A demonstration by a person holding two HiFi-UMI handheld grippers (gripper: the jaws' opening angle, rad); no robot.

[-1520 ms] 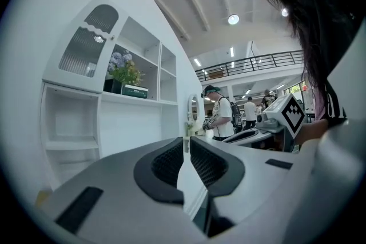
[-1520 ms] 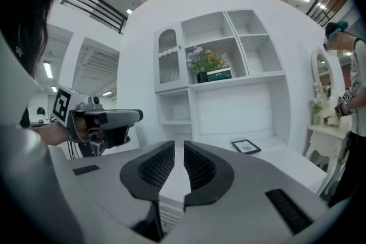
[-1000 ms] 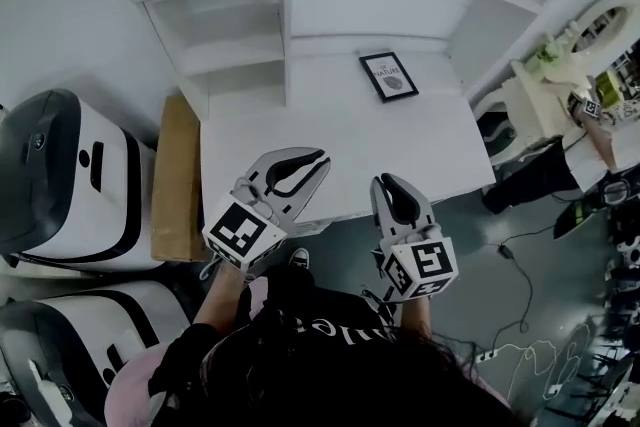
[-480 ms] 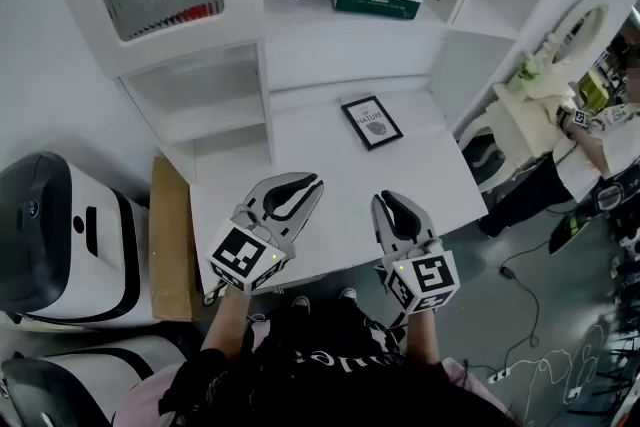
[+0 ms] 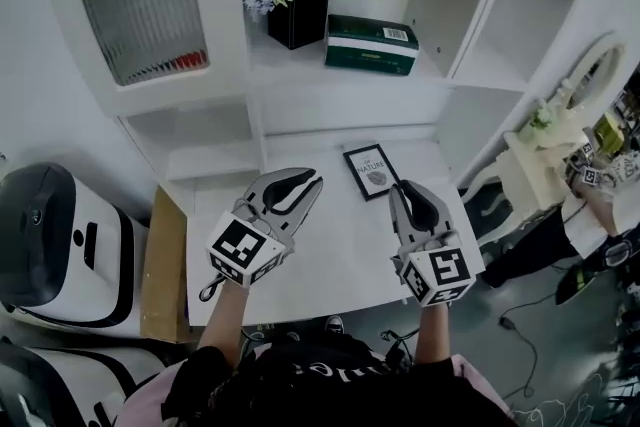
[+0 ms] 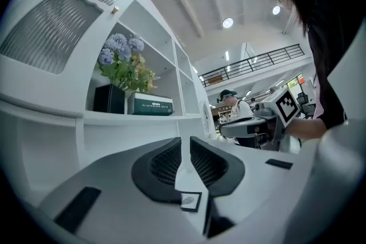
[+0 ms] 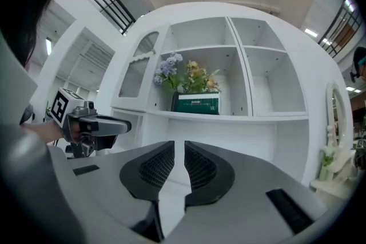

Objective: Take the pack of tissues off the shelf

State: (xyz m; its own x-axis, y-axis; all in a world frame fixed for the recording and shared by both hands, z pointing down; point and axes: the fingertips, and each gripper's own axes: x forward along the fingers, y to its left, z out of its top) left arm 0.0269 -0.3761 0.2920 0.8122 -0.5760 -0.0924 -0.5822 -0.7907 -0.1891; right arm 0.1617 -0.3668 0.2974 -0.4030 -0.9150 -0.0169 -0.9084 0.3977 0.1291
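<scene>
While both hover over the white desk (image 5: 330, 255), the left claw (image 5: 303, 178) and the right claw (image 5: 409, 187) each have their jaws together, with nothing between them. A small framed picture (image 5: 371, 171) lies on the desk between the two tips. Well beyond them, the green pack of tissues (image 5: 371, 44) lies flat on the shelf (image 5: 300, 67), just beside a black vase (image 5: 297, 19) of flowers.

A white shelf (image 5: 300, 65) carries a black vase (image 5: 297, 20) of flowers and, just beside it on the right, a green tissue pack (image 5: 372, 44). Below, the white bench (image 5: 320, 255) bears a small frame (image 5: 372, 171), lying flat.
</scene>
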